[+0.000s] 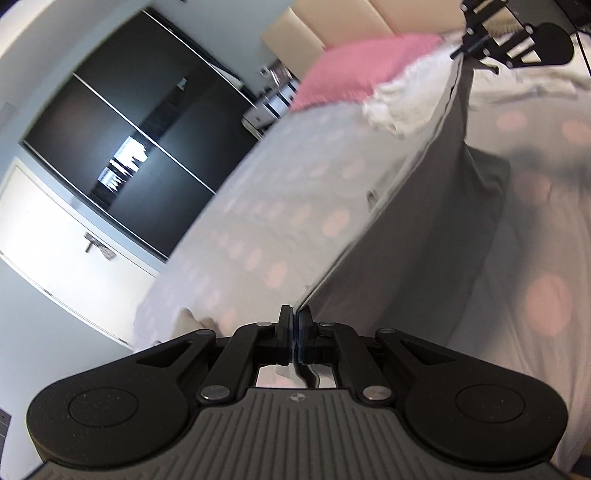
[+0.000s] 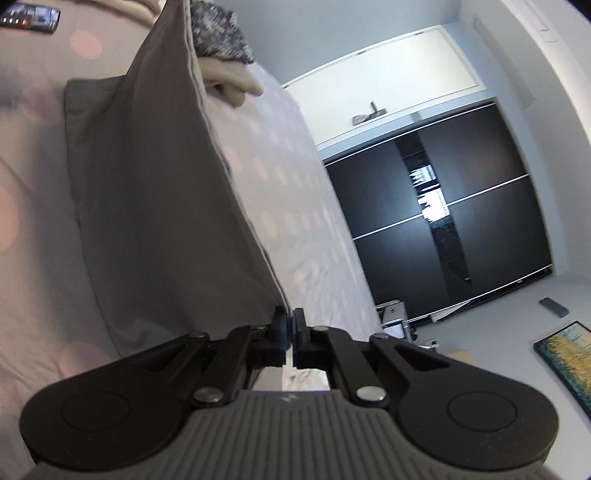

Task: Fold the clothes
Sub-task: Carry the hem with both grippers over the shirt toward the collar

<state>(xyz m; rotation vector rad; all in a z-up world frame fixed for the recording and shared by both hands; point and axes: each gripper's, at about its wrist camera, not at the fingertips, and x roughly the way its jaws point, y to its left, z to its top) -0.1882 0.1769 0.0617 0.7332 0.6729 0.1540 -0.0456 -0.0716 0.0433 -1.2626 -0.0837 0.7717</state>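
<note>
A grey garment [image 1: 424, 221] hangs stretched in the air over the bed, its hemmed top edge running taut between my two grippers. My left gripper [image 1: 295, 323] is shut on one corner of that edge. At the far end of the edge, in the left wrist view, my right gripper [image 1: 461, 51] pinches the other corner. The right wrist view shows the right gripper [image 2: 289, 322] shut on the grey garment [image 2: 155, 184], which drapes down to the left onto the bedcover. The left gripper is out of sight in this view.
The bed has a pale cover with pink dots [image 1: 295, 206]. A pink pillow [image 1: 362, 70] and a white crumpled cloth [image 1: 406, 107] lie near the headboard. A speckled cloth [image 2: 218, 29], a cream cloth [image 2: 229, 81] and a dark wardrobe [image 2: 443, 221] show in the right wrist view.
</note>
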